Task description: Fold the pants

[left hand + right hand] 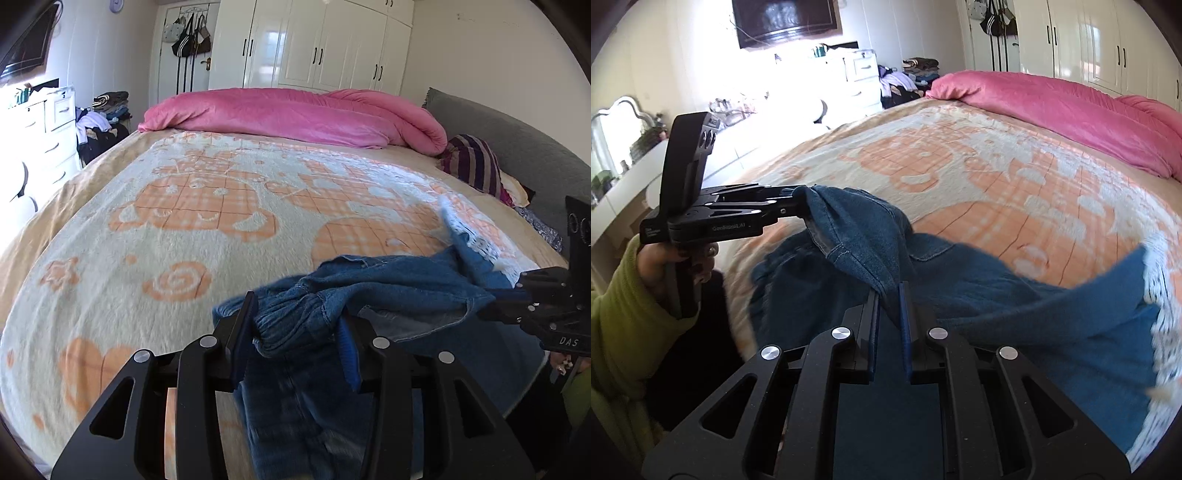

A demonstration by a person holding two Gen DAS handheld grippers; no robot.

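Pants: one pair of blue denim pants [369, 291], bunched low and right of centre in the left wrist view, lifted just off the near edge of the bed, a white-fringed hem trailing to the right.
Why lifted: both ends of the waist look pinched, likely so the cloth hangs free and can be spread flat for the first fold.
Left hand-held gripper [295, 332]: bottom centre, fingers partly spread, clamping a thick wad of gathered waistband.
Right hand-held gripper [889, 314]: bottom centre of the right wrist view, fingers pressed nearly together, nipping a thin denim fold.
Count of hand-held grippers: two, each seen from the other's camera.
Hand: one in view, green sleeve [624, 317], lower left.
Bed: one, orange-and-cream blanket [192, 221] under the pants.
Quilt: one pink quilt [295, 114], rolled along the far side, out of the way.
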